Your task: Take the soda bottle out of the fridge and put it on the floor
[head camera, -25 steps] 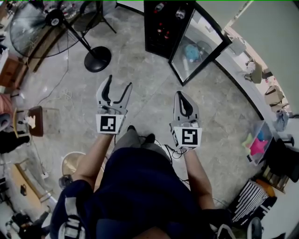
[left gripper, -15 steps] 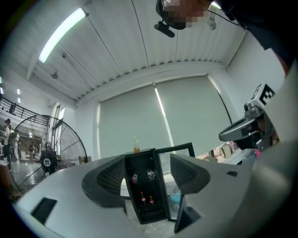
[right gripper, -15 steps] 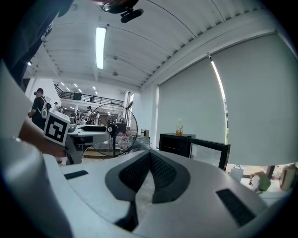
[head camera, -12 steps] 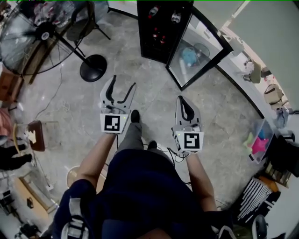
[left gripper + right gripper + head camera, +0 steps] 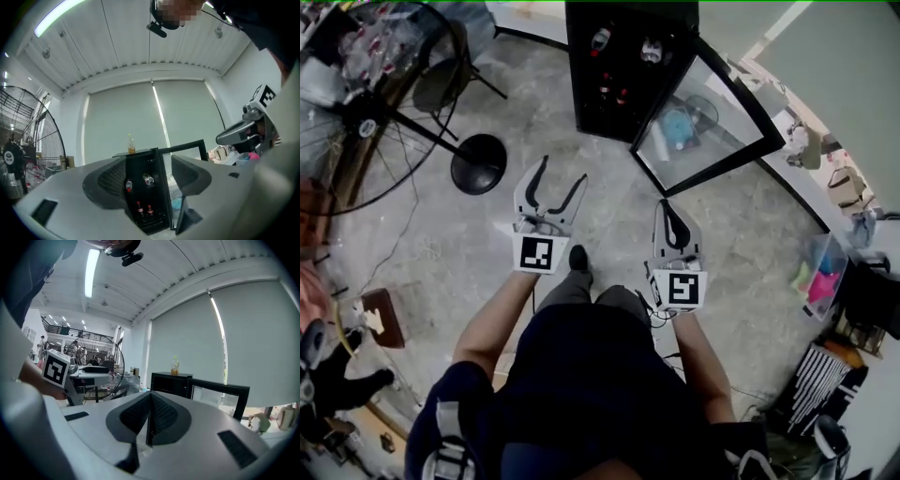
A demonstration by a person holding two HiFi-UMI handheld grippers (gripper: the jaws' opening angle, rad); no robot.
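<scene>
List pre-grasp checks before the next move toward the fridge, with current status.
1. Fridge door open: ok, glass door swung wide.
2. Bottles visible in the fridge: ok, two upright below, two lying above.
3. Which one is the soda bottle: cannot tell.
4. Left gripper open and empty: ok.
5. Right gripper ready to grasp: not ok, jaws together, nothing between them.
6. Grippers at the fridge: not ok, bare floor lies between.
</scene>
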